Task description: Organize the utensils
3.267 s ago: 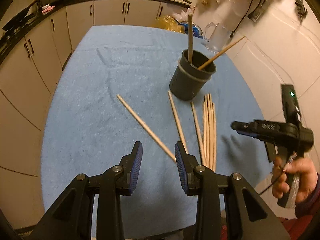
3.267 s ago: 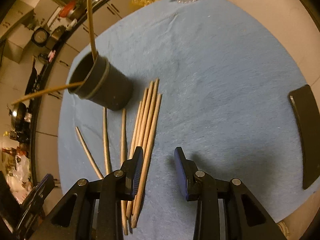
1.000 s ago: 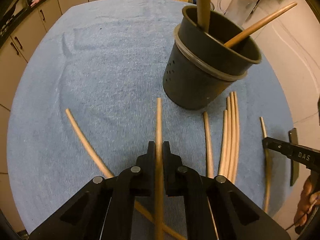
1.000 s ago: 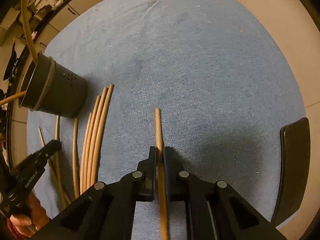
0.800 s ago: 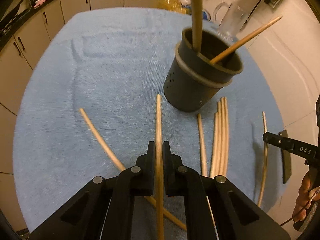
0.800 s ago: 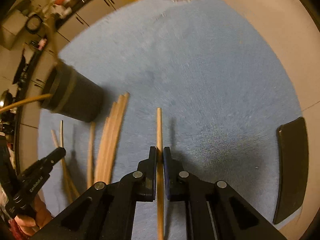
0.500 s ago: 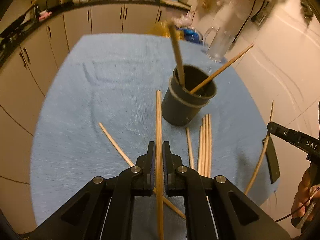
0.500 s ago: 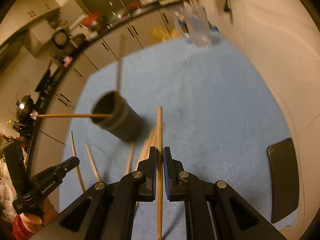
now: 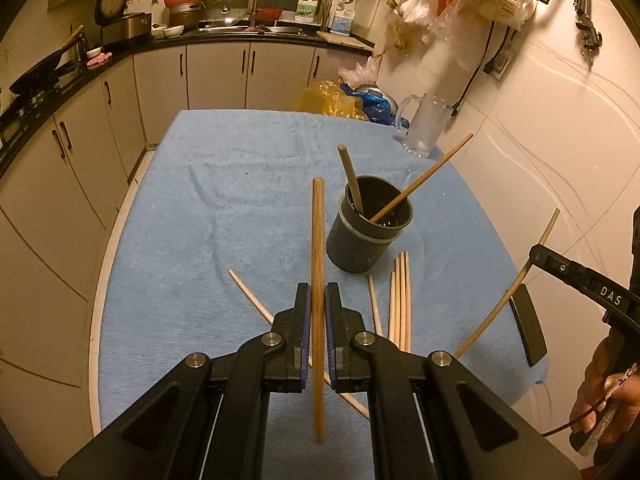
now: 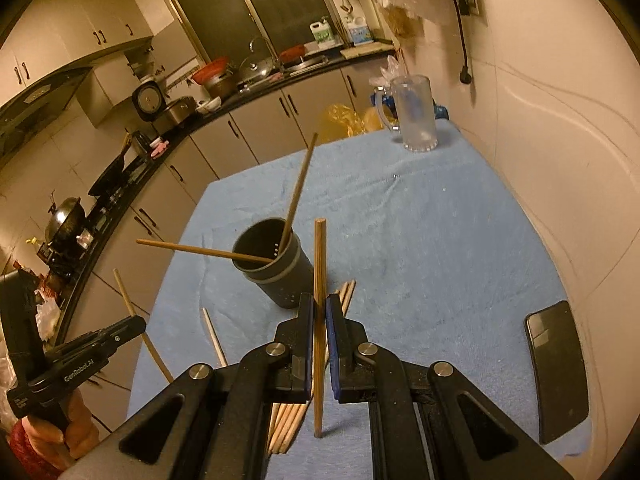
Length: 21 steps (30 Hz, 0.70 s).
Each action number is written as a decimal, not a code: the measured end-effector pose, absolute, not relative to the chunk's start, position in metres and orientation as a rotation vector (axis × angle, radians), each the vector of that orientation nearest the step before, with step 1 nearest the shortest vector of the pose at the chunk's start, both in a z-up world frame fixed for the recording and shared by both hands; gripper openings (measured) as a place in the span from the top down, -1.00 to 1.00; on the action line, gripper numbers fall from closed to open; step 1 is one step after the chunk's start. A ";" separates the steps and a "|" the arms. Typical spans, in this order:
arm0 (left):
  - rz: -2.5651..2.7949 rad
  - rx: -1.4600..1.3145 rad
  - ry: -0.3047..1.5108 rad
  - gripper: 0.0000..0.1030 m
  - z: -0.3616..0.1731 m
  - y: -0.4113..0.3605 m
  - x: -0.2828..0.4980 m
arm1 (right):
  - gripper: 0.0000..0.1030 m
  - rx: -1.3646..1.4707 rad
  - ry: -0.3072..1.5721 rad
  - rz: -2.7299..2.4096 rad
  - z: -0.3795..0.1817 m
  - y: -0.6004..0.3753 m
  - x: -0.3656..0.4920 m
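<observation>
The left gripper is clamped on a round wooden chopstick, lifted clear of the cloth. The right gripper pinches a second chopstick the same way, above the table. Ahead stands the dark cylindrical holder, perforated, with two sticks leaning inside. Loose chopsticks lie bundled just beside its base on the nubby blue towel. A flat black phone rests near the towel's right edge; the left half lies open.
</observation>
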<state>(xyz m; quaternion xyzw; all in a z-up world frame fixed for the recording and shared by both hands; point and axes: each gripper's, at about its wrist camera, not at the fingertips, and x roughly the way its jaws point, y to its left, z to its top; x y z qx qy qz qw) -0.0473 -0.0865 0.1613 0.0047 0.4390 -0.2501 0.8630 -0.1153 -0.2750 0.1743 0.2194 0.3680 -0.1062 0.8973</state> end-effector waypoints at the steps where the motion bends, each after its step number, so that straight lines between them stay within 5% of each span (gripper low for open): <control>1: -0.524 0.008 0.918 0.88 0.163 -0.085 -0.048 | 0.87 0.452 0.751 -0.223 0.176 -0.275 -0.116; 21: -0.536 -0.011 0.862 0.88 0.190 -0.084 -0.048 | 0.87 0.457 0.668 -0.219 0.205 -0.278 -0.123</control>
